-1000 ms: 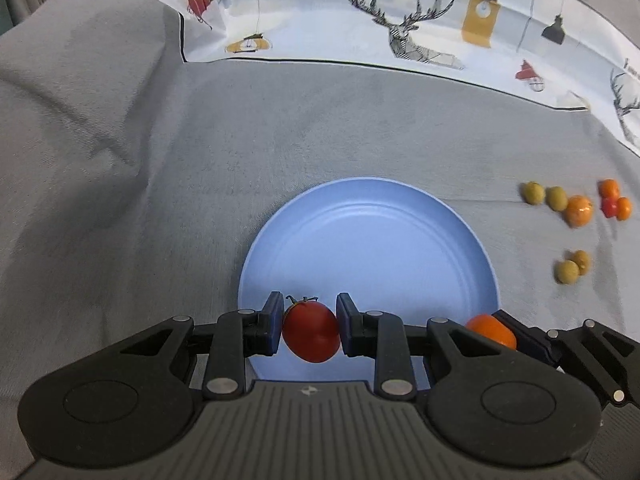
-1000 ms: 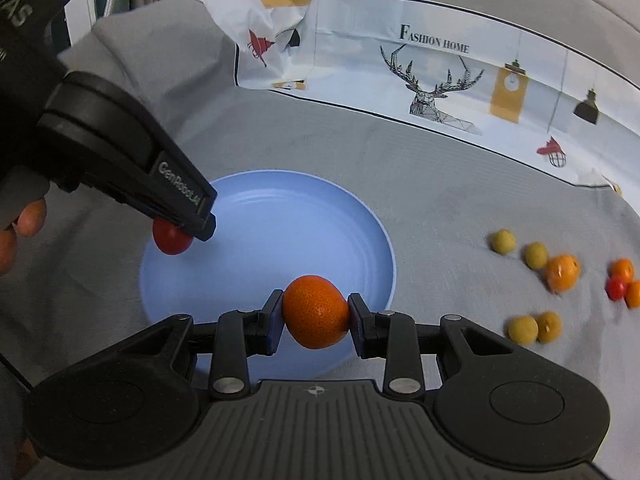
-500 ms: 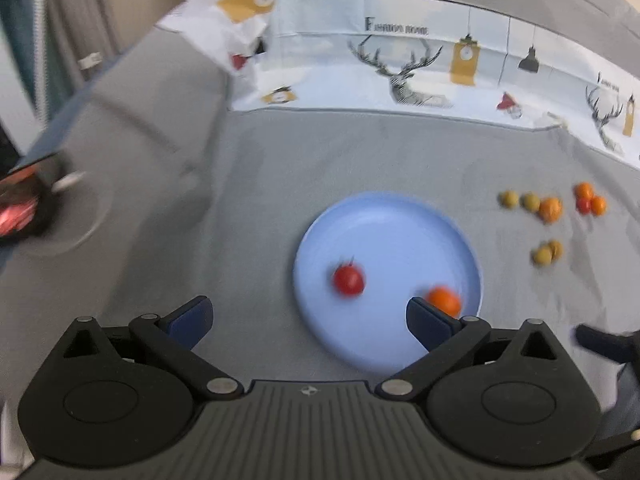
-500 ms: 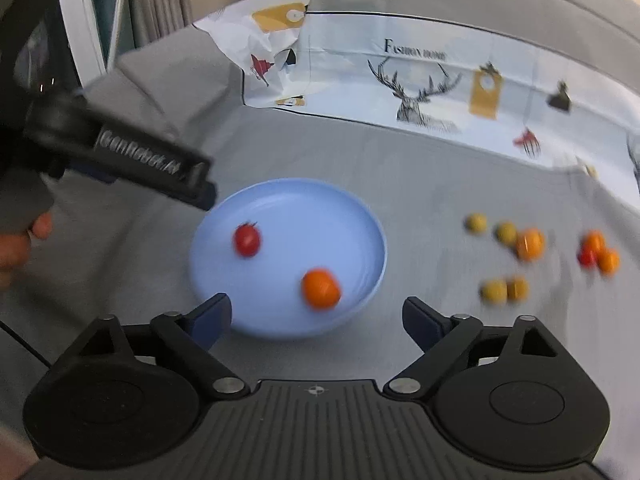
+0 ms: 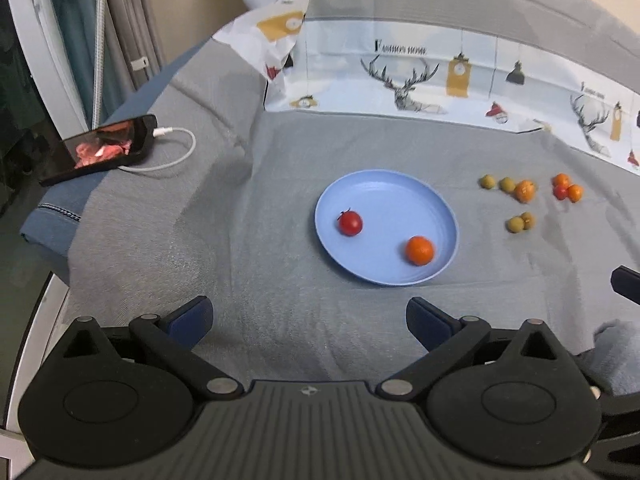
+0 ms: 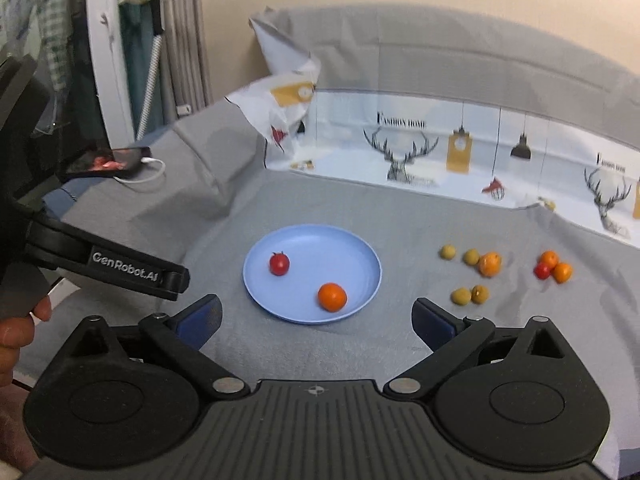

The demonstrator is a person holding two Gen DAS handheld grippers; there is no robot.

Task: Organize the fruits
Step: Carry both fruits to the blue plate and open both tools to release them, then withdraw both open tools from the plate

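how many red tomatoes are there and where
2. One red tomato lies on the left part of the blue plate. The other sits on the grey cloth to the right, touching two small orange fruits. None seems hidden.

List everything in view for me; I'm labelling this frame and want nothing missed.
plate: one, light blue, middle of the grey cloth
tomato: one, red, on the plate's left
orange fruit: one, on the plate's near right
loose fruits: nine, green, orange, red, on cloth right of plate
printed cloth: one, white with deer, behind
phone: one, dark, far left, white cable attached
left gripper: open, empty
right gripper: jaws opening, empty
hand: left edge, right wrist view
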